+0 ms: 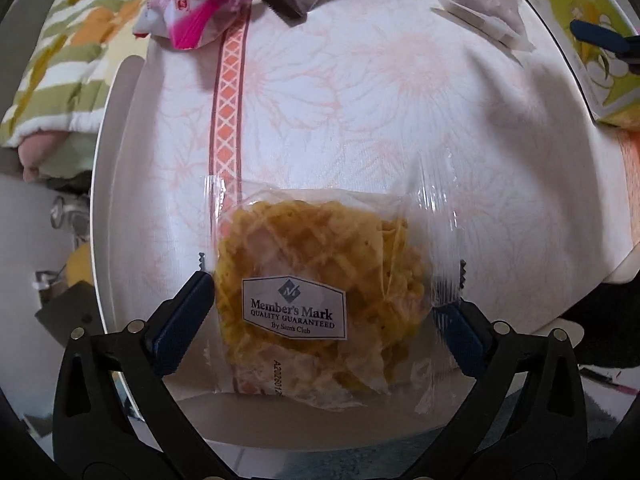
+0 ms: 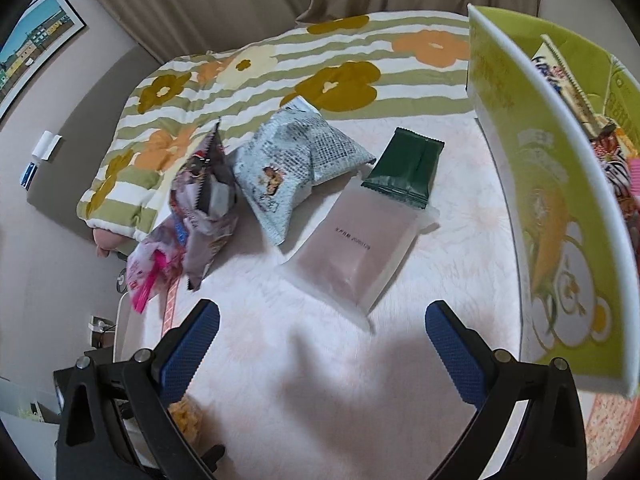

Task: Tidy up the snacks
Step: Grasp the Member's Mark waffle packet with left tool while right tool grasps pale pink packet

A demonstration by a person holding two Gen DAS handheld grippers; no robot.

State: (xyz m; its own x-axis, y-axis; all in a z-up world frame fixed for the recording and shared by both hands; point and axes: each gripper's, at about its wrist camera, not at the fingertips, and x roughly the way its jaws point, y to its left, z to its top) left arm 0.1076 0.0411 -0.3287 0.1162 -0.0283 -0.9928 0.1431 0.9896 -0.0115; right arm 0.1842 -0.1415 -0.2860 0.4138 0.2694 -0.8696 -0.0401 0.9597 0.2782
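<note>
A clear packet of yellow waffle crisps [image 1: 316, 300] with a Member's Mark label lies on the white floral tablecloth [image 1: 360, 120], between the fingers of my left gripper [image 1: 328, 312]. The jaws are open, one at each edge of the packet. My right gripper [image 2: 322, 344] is open and empty above the cloth. Ahead of it lie a frosted pink packet [image 2: 356, 244], a dark green packet [image 2: 408, 168], a grey printed bag [image 2: 296, 164], a purple bag [image 2: 204, 200] and a pink-and-white bag [image 2: 152, 276]. A green cardboard box [image 2: 560, 200] at the right holds several snacks.
A striped flower-pattern quilt [image 2: 280, 76] lies beyond the table. The table's left edge [image 1: 104, 200] drops to the floor. The green box [image 1: 600, 60] and the right gripper's blue fingertip [image 1: 596, 36] show at the upper right of the left wrist view.
</note>
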